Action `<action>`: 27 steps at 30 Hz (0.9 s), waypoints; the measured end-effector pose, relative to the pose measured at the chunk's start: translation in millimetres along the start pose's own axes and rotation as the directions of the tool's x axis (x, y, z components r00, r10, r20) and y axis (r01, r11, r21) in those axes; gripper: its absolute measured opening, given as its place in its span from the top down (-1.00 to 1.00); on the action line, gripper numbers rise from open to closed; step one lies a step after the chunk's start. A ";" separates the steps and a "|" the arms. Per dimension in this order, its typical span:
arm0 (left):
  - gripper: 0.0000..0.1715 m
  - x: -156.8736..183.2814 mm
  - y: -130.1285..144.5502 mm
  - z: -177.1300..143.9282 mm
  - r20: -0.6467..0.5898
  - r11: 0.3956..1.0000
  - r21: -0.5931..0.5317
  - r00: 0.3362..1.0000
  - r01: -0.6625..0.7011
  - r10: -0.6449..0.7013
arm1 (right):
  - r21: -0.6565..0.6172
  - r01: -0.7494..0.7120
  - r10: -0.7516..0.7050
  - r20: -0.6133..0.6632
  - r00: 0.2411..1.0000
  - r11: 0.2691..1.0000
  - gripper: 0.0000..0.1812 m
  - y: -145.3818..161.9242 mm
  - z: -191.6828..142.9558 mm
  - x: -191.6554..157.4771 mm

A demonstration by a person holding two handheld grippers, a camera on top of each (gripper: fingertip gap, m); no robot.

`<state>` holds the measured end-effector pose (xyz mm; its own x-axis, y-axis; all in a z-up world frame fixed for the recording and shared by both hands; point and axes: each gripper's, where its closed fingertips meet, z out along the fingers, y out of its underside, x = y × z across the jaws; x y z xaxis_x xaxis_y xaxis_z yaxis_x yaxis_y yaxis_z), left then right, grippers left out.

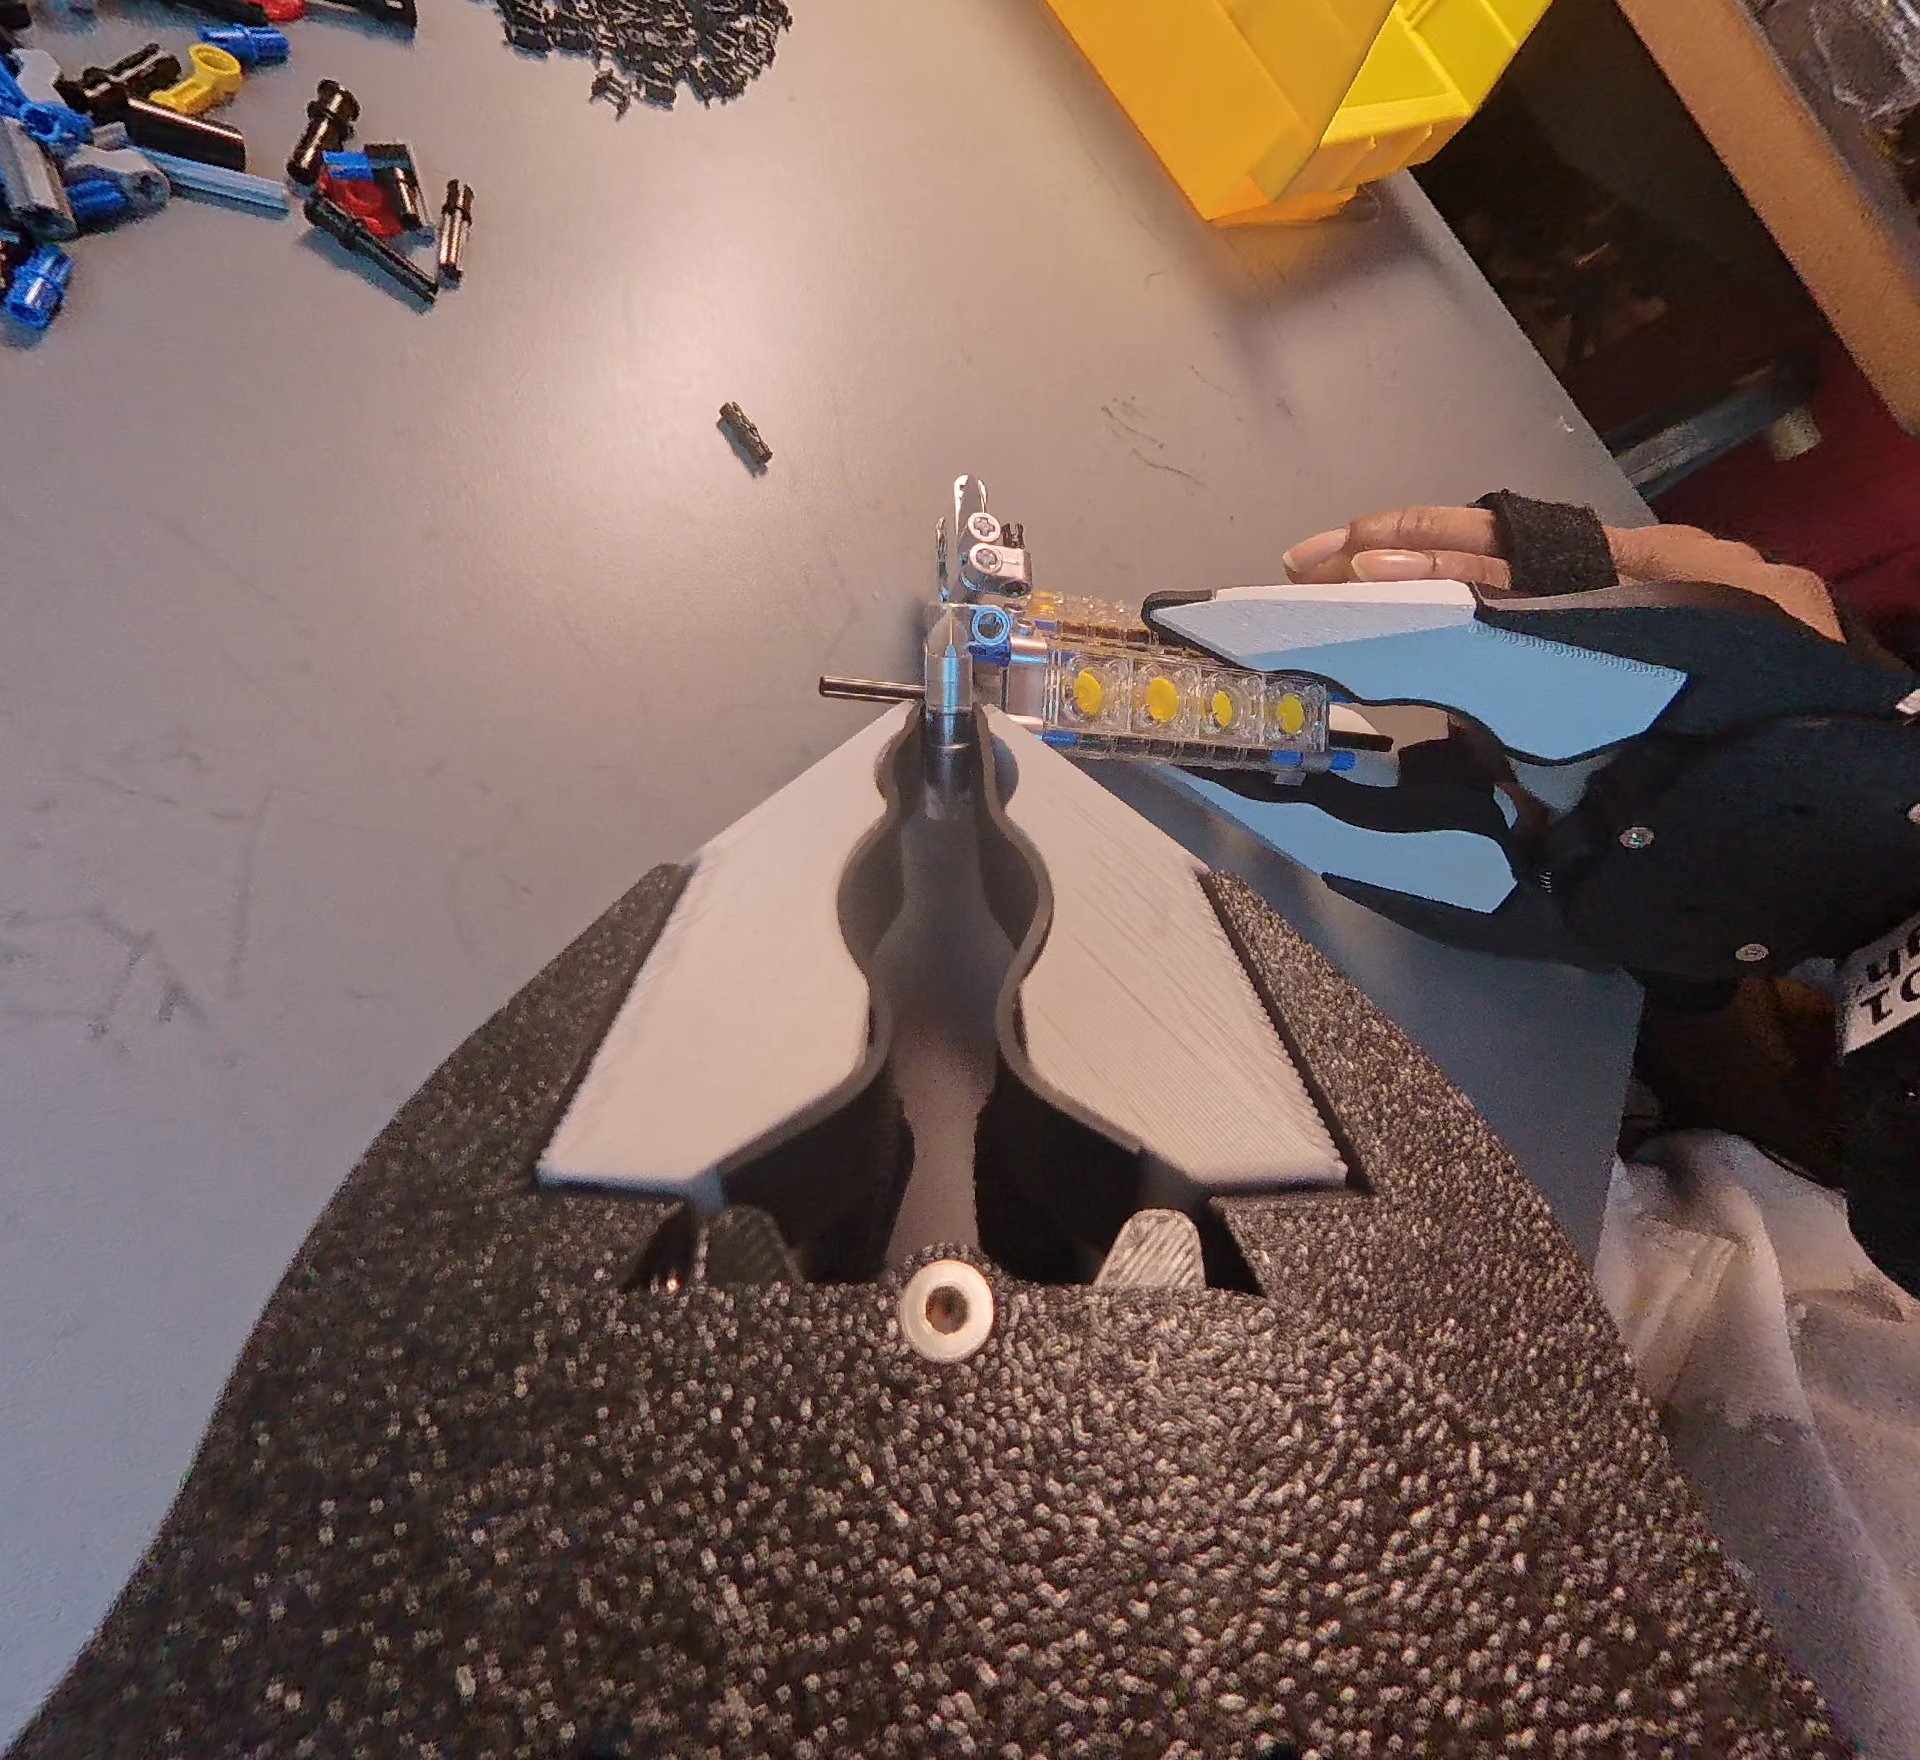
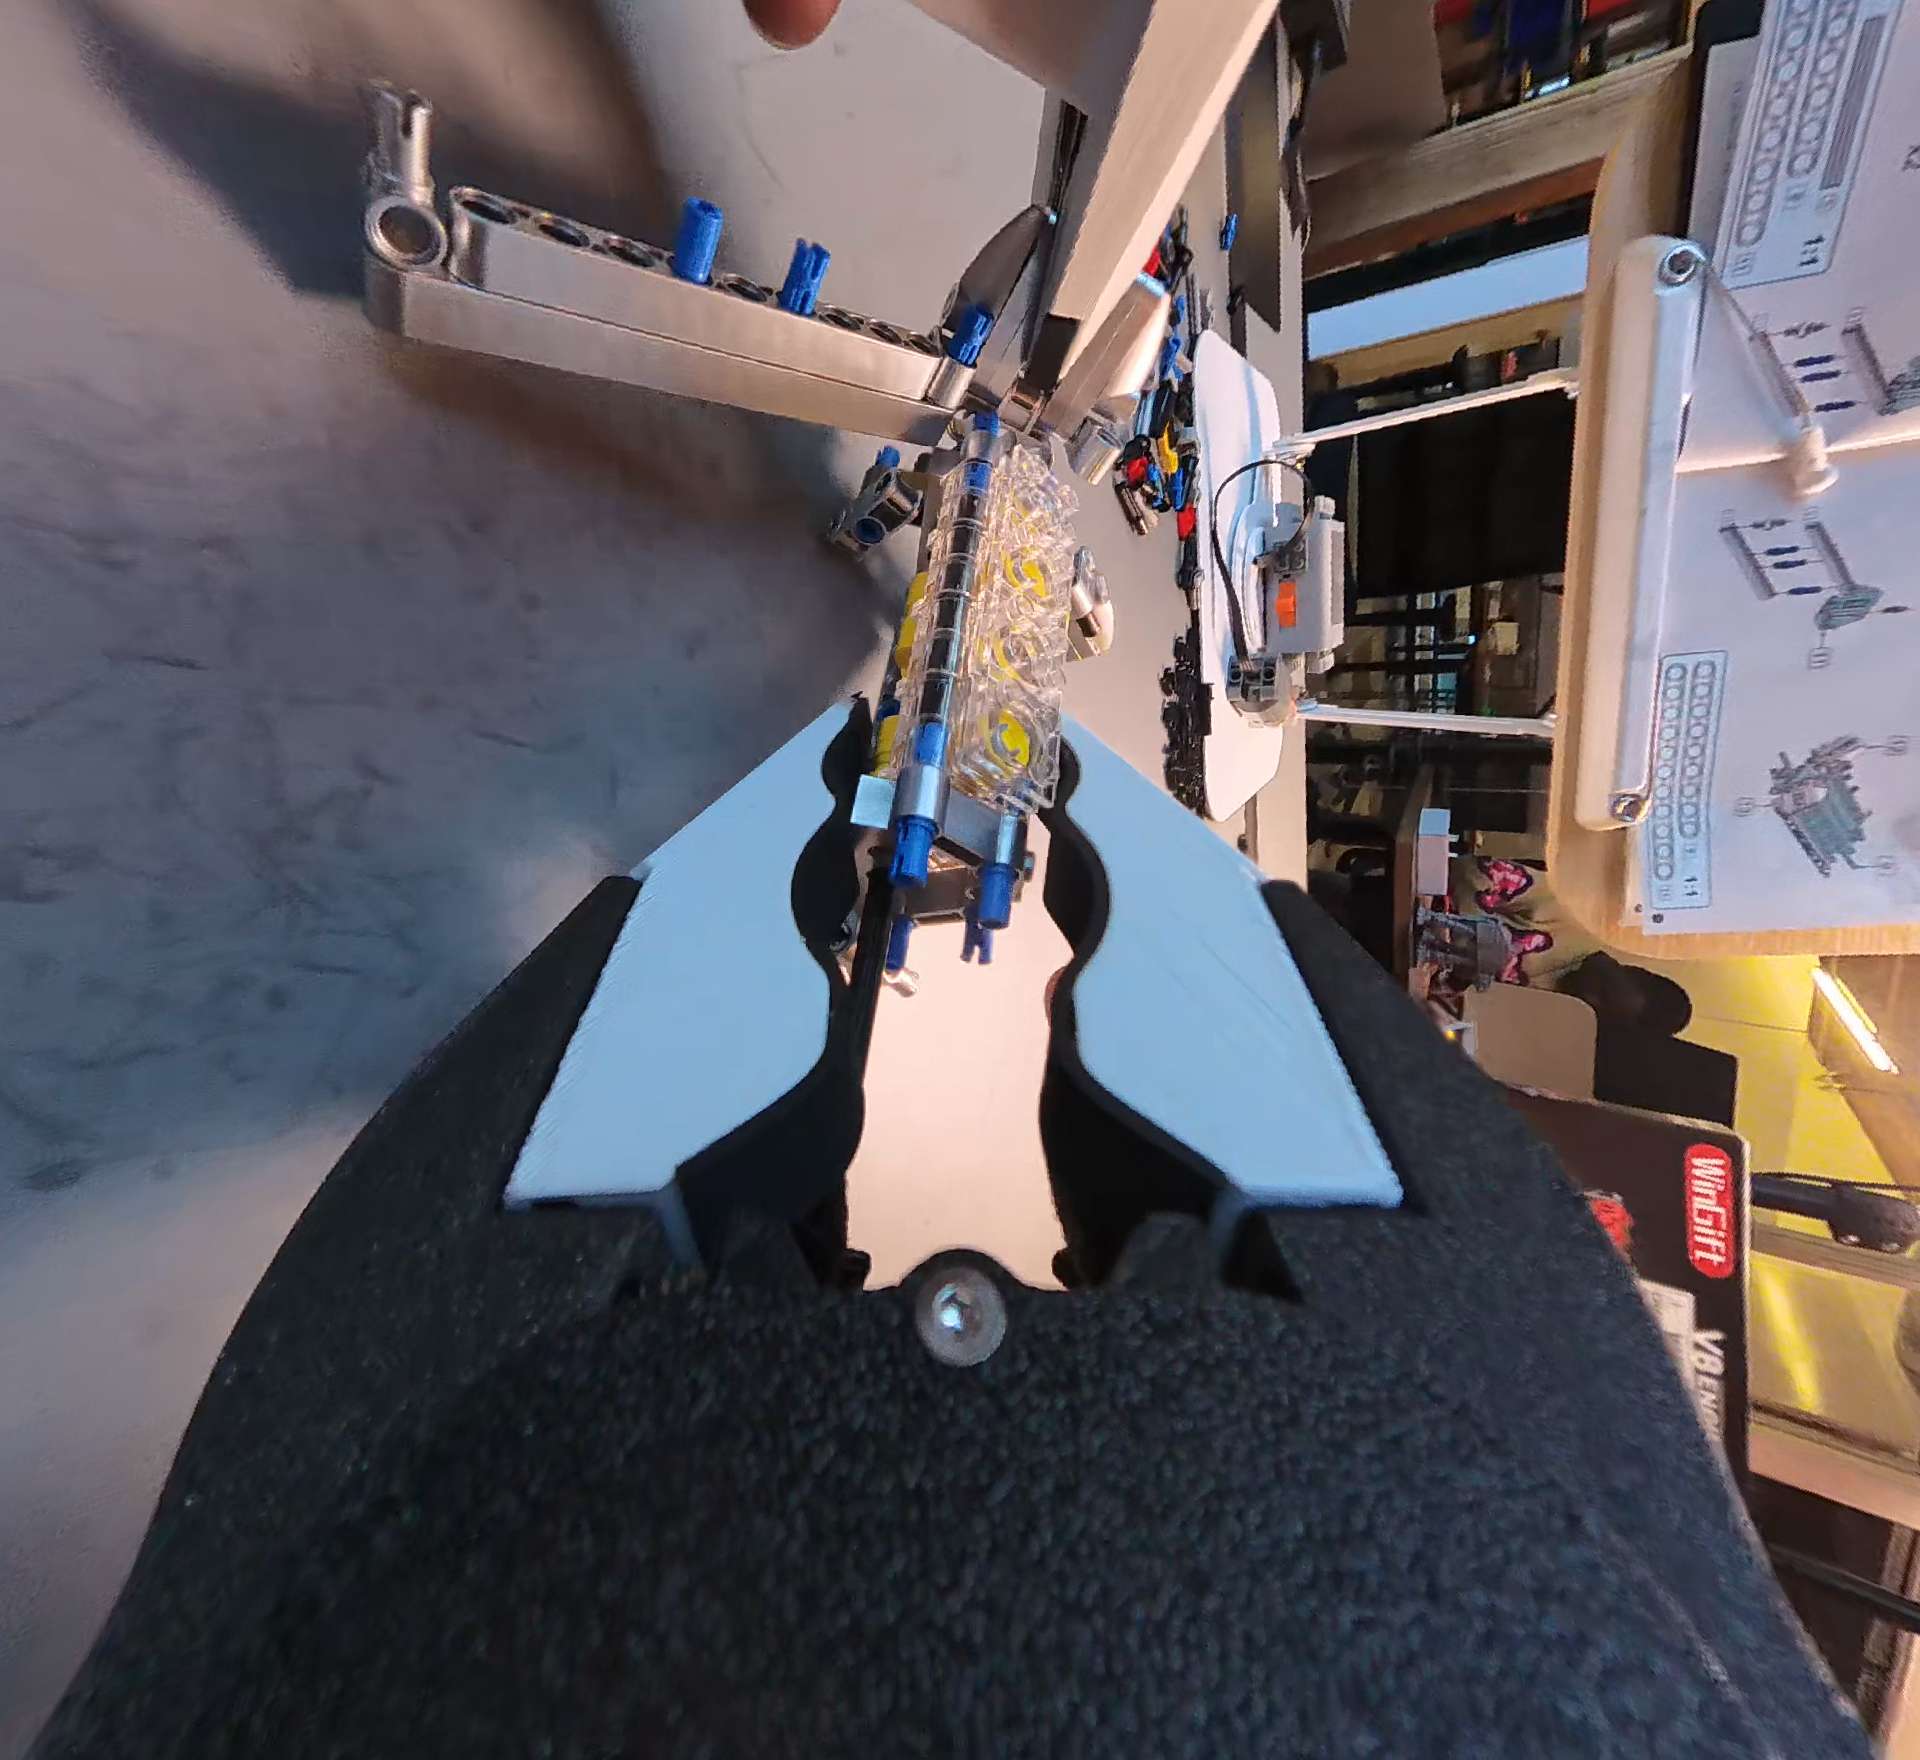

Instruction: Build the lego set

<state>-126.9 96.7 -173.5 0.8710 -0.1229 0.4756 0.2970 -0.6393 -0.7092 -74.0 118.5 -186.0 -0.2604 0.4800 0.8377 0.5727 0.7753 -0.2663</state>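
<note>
My left gripper (image 1: 949, 736) is shut on one end of a long grey holed beam (image 2: 665, 323) with blue pins. The left wrist view shows this beam (image 1: 953, 671) end-on at my fingertips. My right gripper (image 2: 956, 754) is shut on a clear block assembly (image 2: 987, 630) with yellow discs inside, blue pins and a black axle. The beam's held end meets the far end of that assembly. The right gripper (image 1: 1257, 723) enters the left wrist view from the right, holding the assembly (image 1: 1184, 708) level just above the grey table (image 1: 520, 671). The left gripper (image 2: 1023, 391) reaches in from the top of the right wrist view.
A yellow bin (image 1: 1247, 17) stands at the table's far right edge. A pile of small black pins (image 1: 644, 17), loose coloured parts (image 1: 156, 131) and a single black pin (image 1: 744, 432) lie farther out. A white tray with a grey motor unit (image 2: 1288, 588) and printed instruction sheets (image 2: 1787, 515) are beyond. The tips of one gripper are about 7 cm away from the tips of the other.
</note>
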 end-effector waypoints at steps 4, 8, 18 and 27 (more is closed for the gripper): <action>0.93 0.3 0.0 -1.2 -0.001 0.996 -0.075 0.999 -0.045 0.045 | 0.023 0.084 -0.083 -0.054 0.995 0.996 0.69 -5.3 -1.0 2.6; 0.93 -1.1 -1.8 0.2 -0.001 0.986 -0.151 0.998 -0.070 0.070 | 0.001 0.084 -0.083 -0.057 0.995 0.997 0.71 -7.0 -1.5 4.4; 0.94 0.9 -2.1 -1.2 0.001 0.983 -0.177 0.999 -0.051 0.052 | -0.016 -0.003 0.003 -0.039 0.999 1.000 0.72 -4.3 -3.0 3.6; 0.89 6.4 -3.6 -1.2 -0.013 0.985 -0.163 0.998 -0.063 0.062 | 0.047 -0.056 0.057 -0.021 0.998 0.997 0.73 -12.1 -3.6 3.0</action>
<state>-122.9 97.3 -167.3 0.8824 -0.1725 0.4377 0.1733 -0.7457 -0.6434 -78.9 109.1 -178.5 -0.2107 0.5147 0.8311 0.5489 0.7658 -0.3351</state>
